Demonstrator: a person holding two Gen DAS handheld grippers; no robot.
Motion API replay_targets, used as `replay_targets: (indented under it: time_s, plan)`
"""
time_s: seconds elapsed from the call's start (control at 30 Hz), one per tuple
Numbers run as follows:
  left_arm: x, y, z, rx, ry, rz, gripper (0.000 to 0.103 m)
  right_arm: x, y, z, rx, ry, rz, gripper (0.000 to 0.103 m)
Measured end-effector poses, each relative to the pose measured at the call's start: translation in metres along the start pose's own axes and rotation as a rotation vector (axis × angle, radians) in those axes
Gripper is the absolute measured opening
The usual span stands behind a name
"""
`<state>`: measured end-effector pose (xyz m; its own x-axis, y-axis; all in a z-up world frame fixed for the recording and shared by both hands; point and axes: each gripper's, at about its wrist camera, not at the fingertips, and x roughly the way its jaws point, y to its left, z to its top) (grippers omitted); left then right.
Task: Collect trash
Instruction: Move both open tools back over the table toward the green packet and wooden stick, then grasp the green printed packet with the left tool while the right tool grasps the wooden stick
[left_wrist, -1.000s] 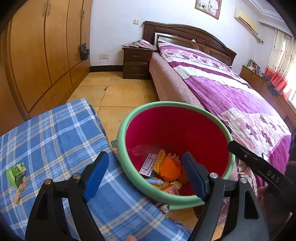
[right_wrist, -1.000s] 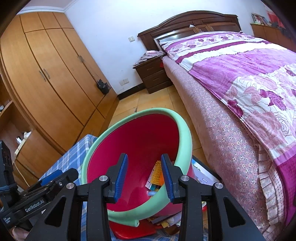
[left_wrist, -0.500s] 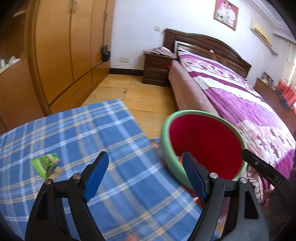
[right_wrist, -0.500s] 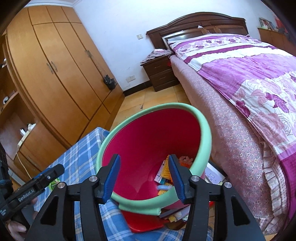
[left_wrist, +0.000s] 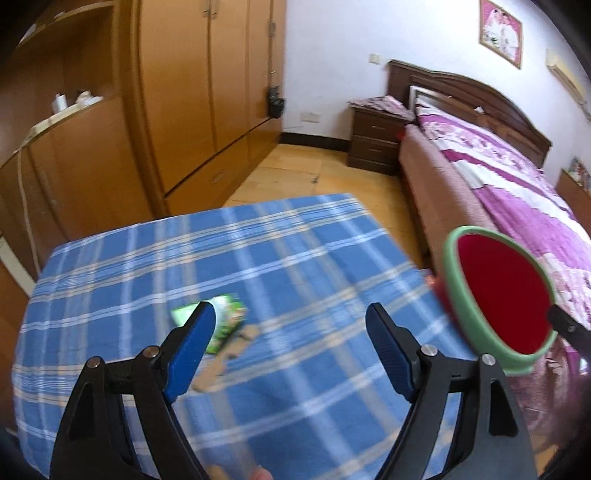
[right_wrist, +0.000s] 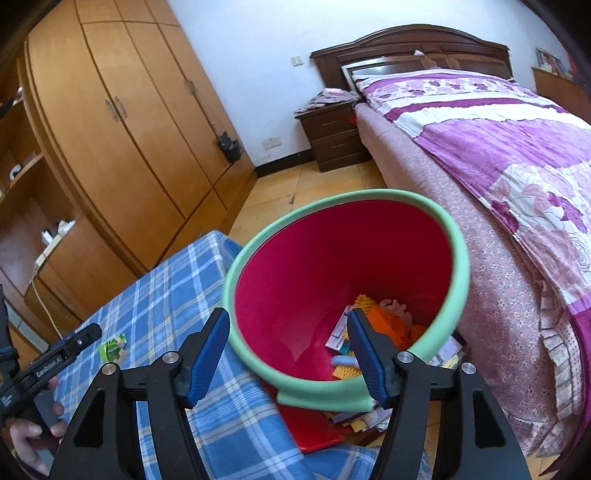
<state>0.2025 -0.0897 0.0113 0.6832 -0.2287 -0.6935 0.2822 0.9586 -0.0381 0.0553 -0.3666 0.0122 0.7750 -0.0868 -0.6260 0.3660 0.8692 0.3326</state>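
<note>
Beside the bin (right_wrist: 456, 258), on the blue checked surface (left_wrist: 280, 258), lies the piece we want next: a small green packet (left_wrist: 231, 317) with some pale brown scraps (left_wrist: 221, 363) trailing off its near end. From our left gripper (left_wrist: 291, 350) the packet sits just ahead and toward the left finger, whose blue pad (left_wrist: 192, 347) already overlaps its near corner in the left wrist view; whether it touches we cannot tell. Packet and scraps together run on a slant, from far and toward the bin to near and away from it, so we judge the fingers would straddle them better after a shift away from the bin and a slight roll.

Our left fingers are spread wide, having just been opening further, with nothing between them but cloth. Our right gripper (right_wrist: 290, 354) hangs at the bin's near rim, its fingers also apart and empty after just widening, one pad outside the green rim and the other over the red inside. So the left hand (right_wrist: 35, 435) is clearly the nearer one to the packet, which lies well away from the bin on the wardrobe (right_wrist: 122, 122) side.

Inside the bin we see mixed rubbish at the bottom: an orange crumpled piece (right_wrist: 388, 321), a yellow ridged item (right_wrist: 365, 302), a white printed wrapper (right_wrist: 338, 332) and something pale blue (right_wrist: 343, 360). More papers (right_wrist: 365, 417) lie under the bin, on the bed (right_wrist: 517, 155) side.
</note>
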Motion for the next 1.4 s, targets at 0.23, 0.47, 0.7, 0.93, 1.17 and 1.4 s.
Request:
replay_targets:
  time_s: [0.23,0.47,0.7,0.93,1.17,1.4]
  plan:
    - [0.024,0.045,-0.003,-0.044,0.034,0.098,0.088,0.013,0.02,-0.005,-0.036,0.032,0.005,0.068]
    - [0.047,0.07,-0.009,-0.083,0.077,0.121,0.088,0.03,0.034,-0.01,-0.055,0.068,0.001,0.068]
    - [0.067,0.075,-0.012,-0.114,0.121,0.08,0.088,0.045,0.044,-0.014,-0.07,0.099,0.004,0.068]
    - [0.078,0.074,-0.01,-0.14,0.139,0.047,0.08,0.056,0.05,-0.017,-0.079,0.129,0.007,0.068]
    - [0.082,0.068,-0.009,-0.149,0.149,-0.026,0.078,0.06,0.054,-0.018,-0.086,0.139,0.007,0.068]
    - [0.086,0.057,-0.008,-0.105,0.166,-0.01,0.073,0.063,0.057,-0.02,-0.087,0.155,0.018,0.068]
